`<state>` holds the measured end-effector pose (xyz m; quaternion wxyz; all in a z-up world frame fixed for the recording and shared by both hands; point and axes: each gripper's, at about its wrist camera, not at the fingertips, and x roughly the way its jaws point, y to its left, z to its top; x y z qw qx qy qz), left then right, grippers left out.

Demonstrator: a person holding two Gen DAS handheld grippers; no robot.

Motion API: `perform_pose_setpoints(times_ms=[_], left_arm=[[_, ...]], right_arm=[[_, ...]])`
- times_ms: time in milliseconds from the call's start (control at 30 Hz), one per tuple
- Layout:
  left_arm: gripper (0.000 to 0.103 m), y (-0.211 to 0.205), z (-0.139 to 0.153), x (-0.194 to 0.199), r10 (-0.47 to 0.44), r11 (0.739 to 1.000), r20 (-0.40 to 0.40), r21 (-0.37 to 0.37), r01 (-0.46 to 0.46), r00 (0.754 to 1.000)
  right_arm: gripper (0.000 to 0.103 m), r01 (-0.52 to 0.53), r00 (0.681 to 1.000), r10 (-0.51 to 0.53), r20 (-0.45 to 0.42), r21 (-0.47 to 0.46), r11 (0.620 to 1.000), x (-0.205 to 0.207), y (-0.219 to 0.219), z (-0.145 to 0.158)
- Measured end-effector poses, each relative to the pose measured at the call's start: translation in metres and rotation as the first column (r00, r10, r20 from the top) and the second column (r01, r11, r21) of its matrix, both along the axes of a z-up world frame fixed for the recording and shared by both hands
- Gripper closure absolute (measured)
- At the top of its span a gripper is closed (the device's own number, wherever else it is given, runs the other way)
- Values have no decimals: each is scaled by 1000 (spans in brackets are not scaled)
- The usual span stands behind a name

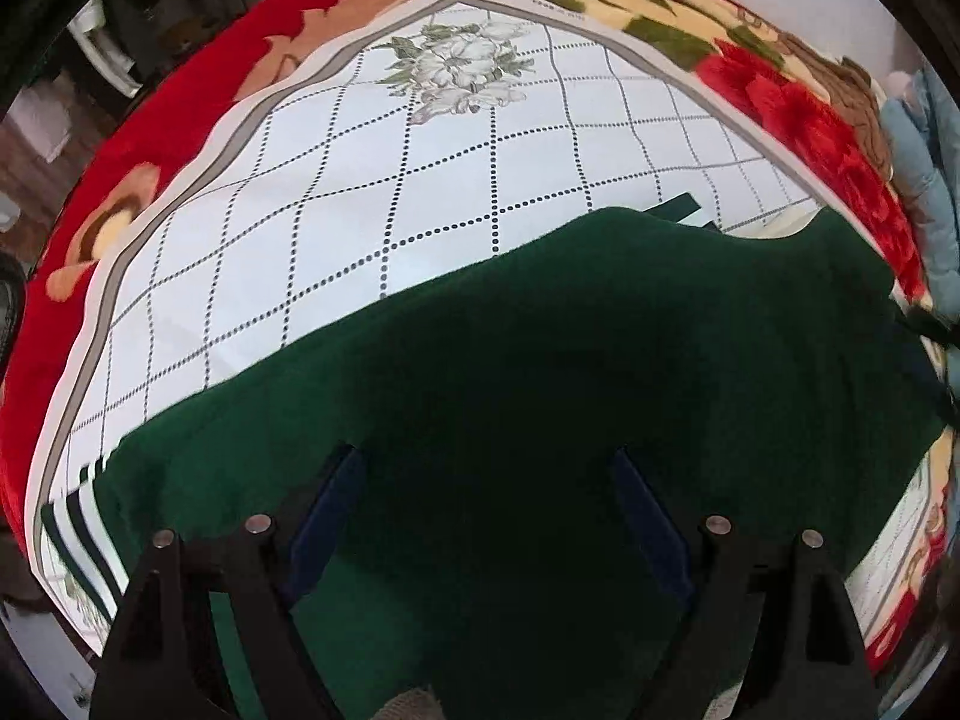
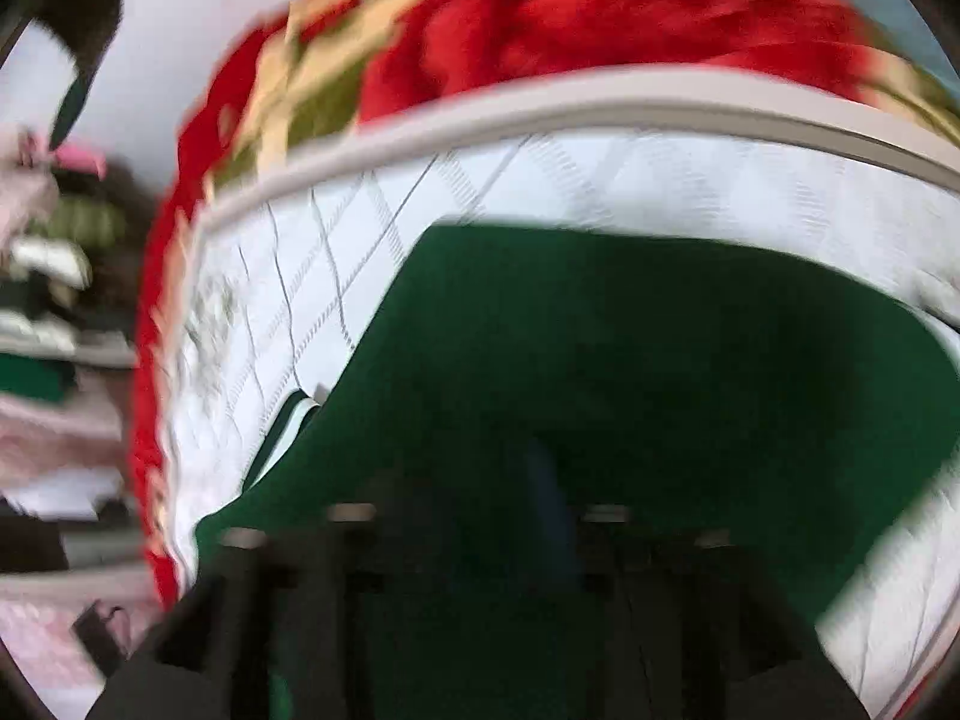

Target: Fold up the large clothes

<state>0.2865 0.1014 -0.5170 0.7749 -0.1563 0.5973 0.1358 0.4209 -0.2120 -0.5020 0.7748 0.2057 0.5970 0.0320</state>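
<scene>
One dark green knitted garment [image 1: 540, 360] lies spread flat across the near part of a white sheet printed with a dotted diamond grid, a grey flower motif and a grey border [image 1: 372, 180], and a strip of green-and-white striped trim [image 1: 84, 516] pokes out at its left edge. Under that sheet sits a red plush blanket with large cream, brown and green flowers [image 1: 798, 102], showing all round the sheet's far edge. Nothing rests on top of the green cloth. At the far right a pale blue bunched fabric [image 1: 918, 180] lies on the blanket, just beyond the garment's corner. Over the garment, the left gripper [image 1: 486, 468] points steeply down with its two dark blue pads spread wide and only green cloth showing between them, nothing pinched. The right gripper [image 2: 456, 516] is badly blurred in its own view; the jaws stand apart above the green cloth, with no fold seen gripped. Off the bed's left side, cluttered shelves with folded cloth [image 2: 42, 312] stand against a pale wall, blurred.
</scene>
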Motion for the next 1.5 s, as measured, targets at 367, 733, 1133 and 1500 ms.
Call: perform_pose_setpoints(times_ms=[367,733,1133,1500], left_arm=[[4,-42,-5,6,-26,999,-20,47,27,999],[4,-54,31,-19,-98,987,-6,128,98,995],[4,-116,24,-93,-202,978,-133,28,207,970],[4,-134,22,-40,-199,969,-43,140,203,979]], right_arm=[[25,538,843,-524,-120,205,818,-70,-151,-82],[89,511,849,-527,-27,295,808,-138,-144,-33],[80,438,777,-354,-521,43,898,-392,-173,-34],[25,92,985,-99,-139,-53,994,-270,-158,38]])
